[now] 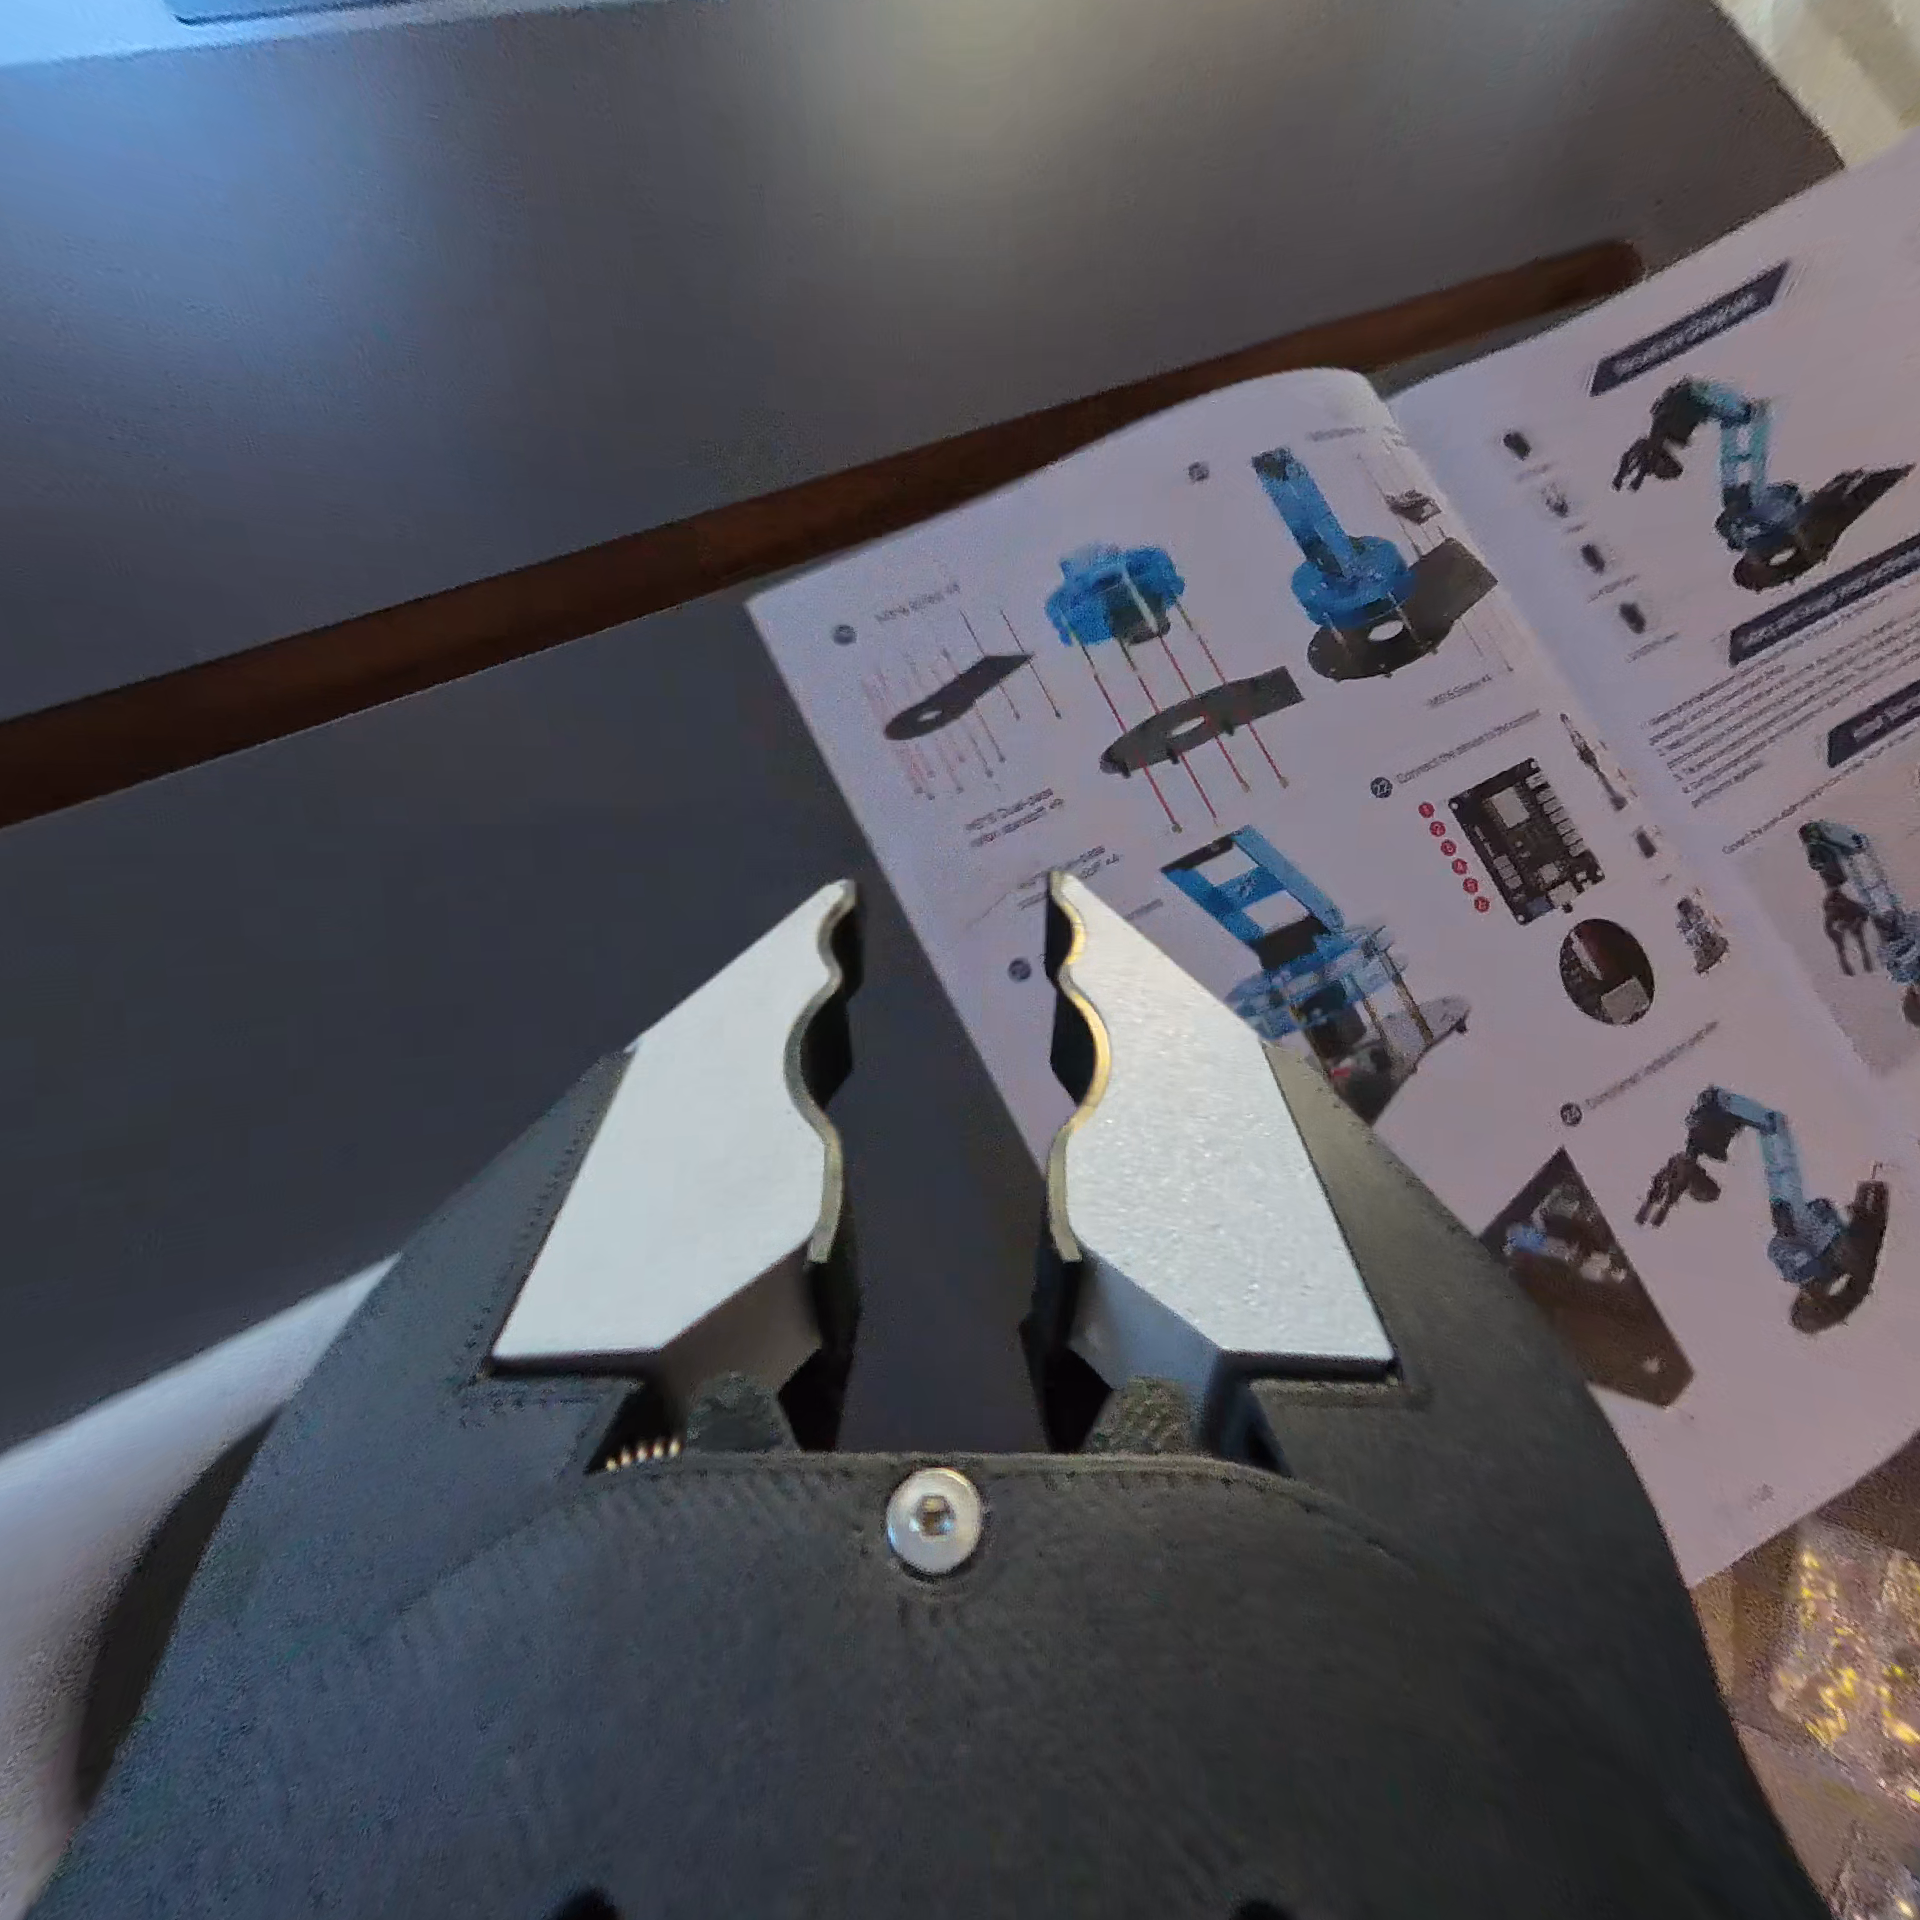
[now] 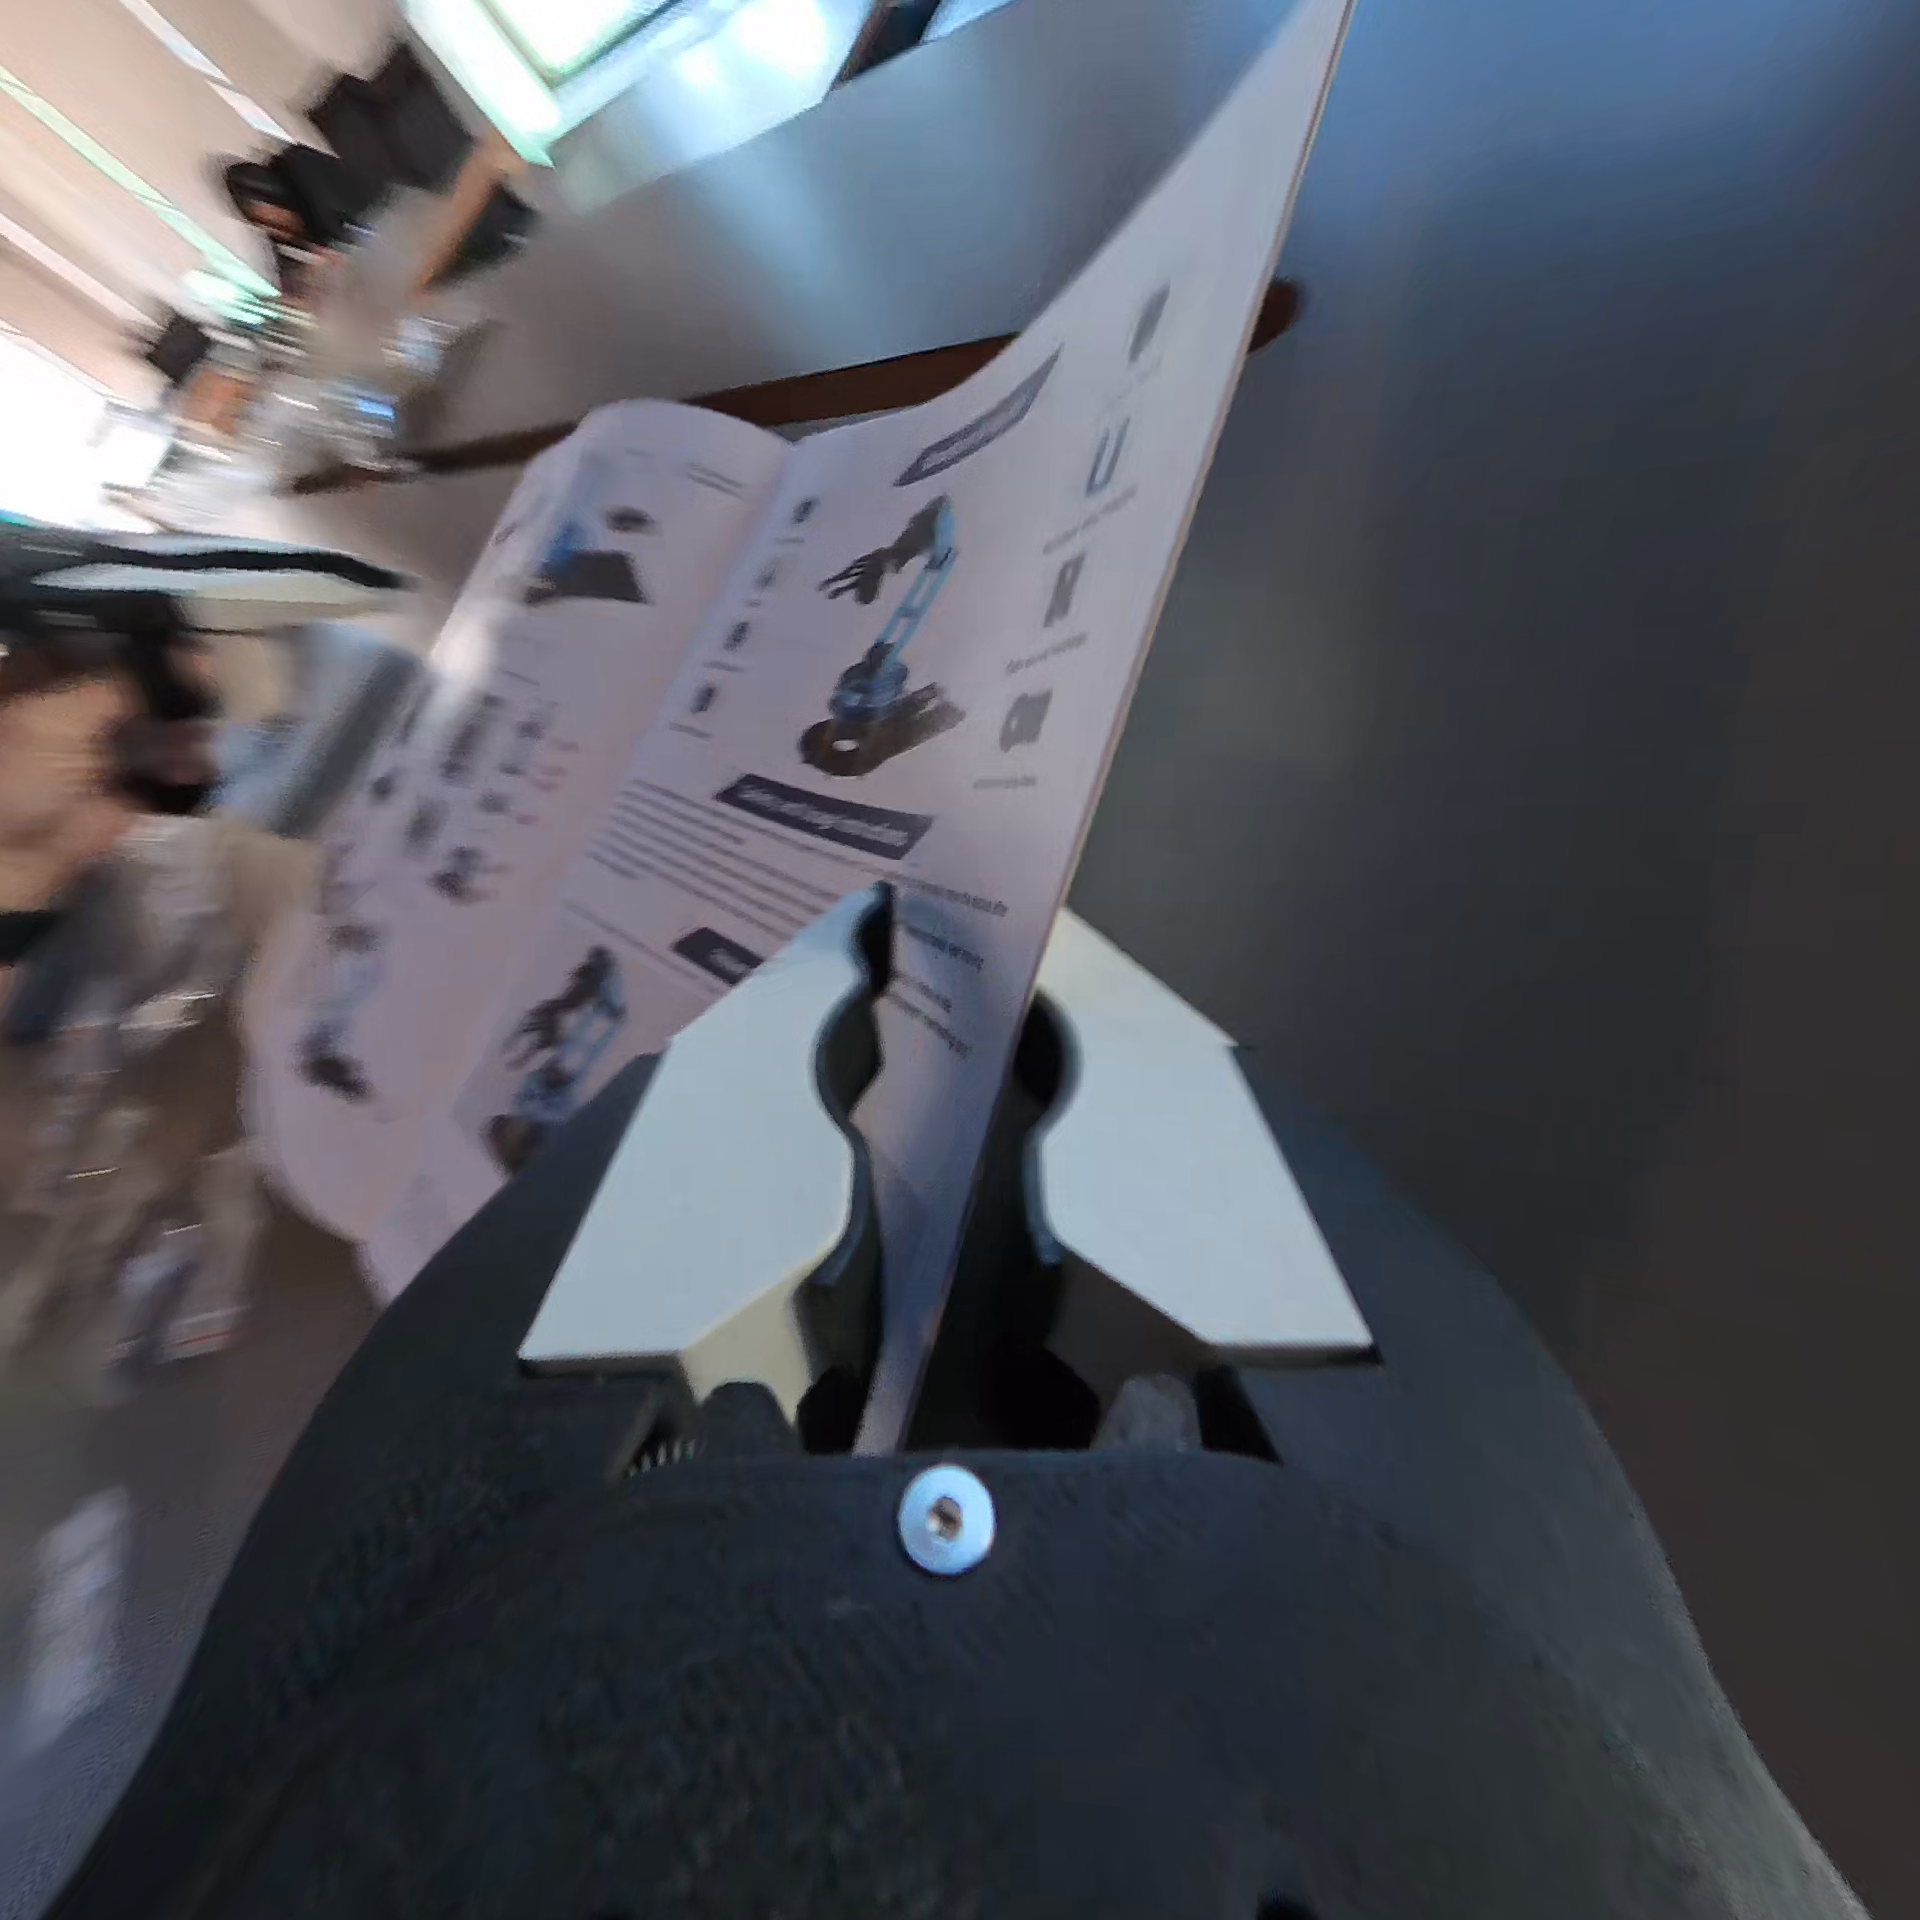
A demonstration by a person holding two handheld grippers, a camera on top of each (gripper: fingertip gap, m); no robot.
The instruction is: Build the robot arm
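The booklet [image 2: 831,665] is open and held up off the dark tabletop [image 1: 416,987], its pages printed with pictures of a blue robot arm and its parts. In my right wrist view the near page runs straight down between my right gripper [image 2: 961,914] fingers, and the jaws stand closed onto that sheet near its lower edge, so I have it pinched by one leaf only. The page bows upward from the grip and the far leaf curls away to the left, so I judge it light, thin and floppy, likely to sag or crease, and easy to tear if pulled against the fold. I would take hold close to the spine or low on an outer edge, where the paper is best supported.

In my left wrist view my left gripper [image 1: 951,894] is partly open with nothing between the fingers; its right fingertip sits just in front of the booklet [image 1: 1299,831] lower left page, though I cannot tell if it touches. Behind runs a brown wooden strip [image 1: 727,540], and a crinkled clear bag [image 1: 1829,1683] lies at lower right
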